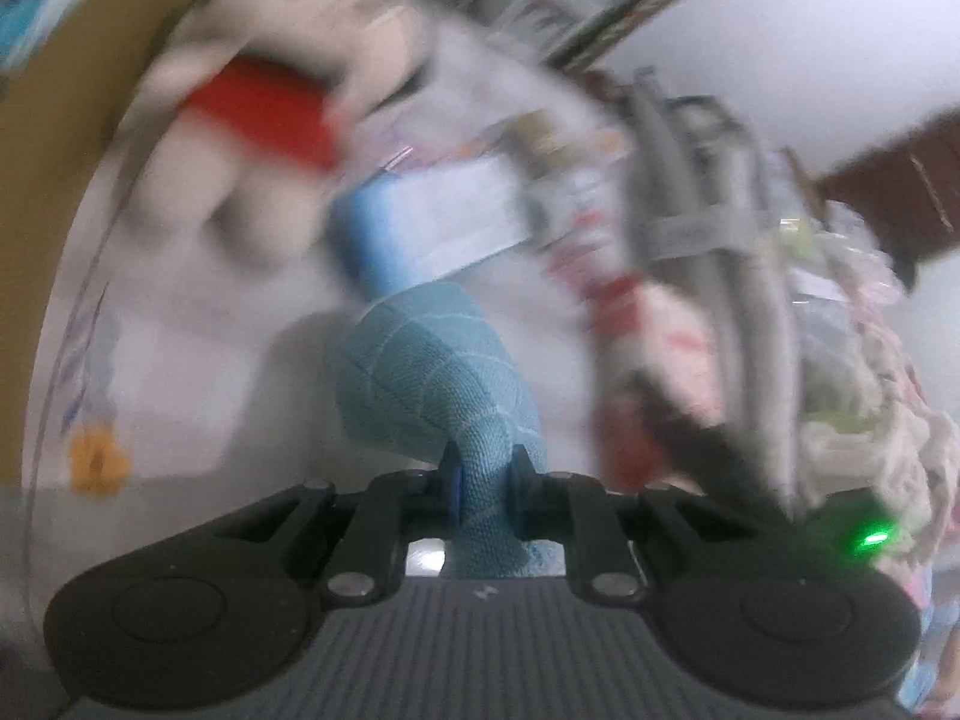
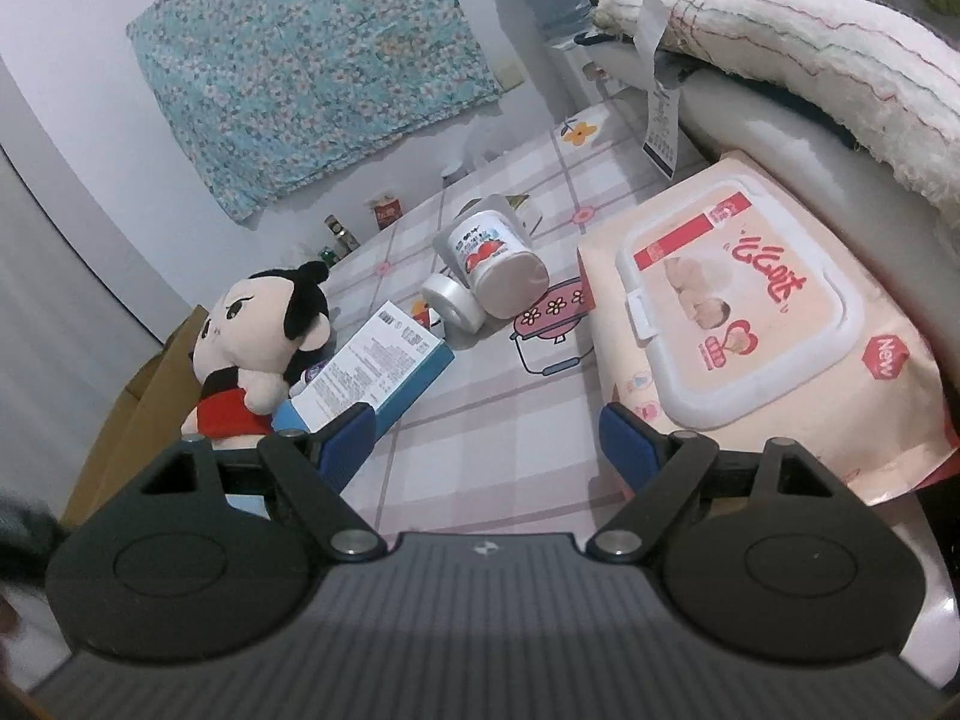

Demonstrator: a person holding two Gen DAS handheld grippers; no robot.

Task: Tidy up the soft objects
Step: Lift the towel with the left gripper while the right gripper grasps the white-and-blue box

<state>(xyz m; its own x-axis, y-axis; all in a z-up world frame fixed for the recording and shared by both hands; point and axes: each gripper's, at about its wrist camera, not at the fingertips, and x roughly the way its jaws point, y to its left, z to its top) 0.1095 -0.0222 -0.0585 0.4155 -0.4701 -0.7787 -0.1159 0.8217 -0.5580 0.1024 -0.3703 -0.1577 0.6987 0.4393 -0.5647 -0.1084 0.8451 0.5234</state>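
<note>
Fingers of left gripper (image 1: pixel 485 483) pinched on blue cloth (image 1: pixel 432 378); right gripper (image 2: pixel 487 441) wide, empty.

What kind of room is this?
Probably a lived-in home room, maybe a bedroom: a plush doll and a baby-wipes pack lie on a checked tablecloth, with folded blankets stacked beside them.

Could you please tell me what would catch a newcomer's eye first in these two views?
Probably the light blue knitted cloth, pinched in the closed left gripper in the blurred left view. In the right view, the large pink wet-wipes pack with white lid lies beside the open right gripper, and a black-haired plush doll in red sits left.
</note>
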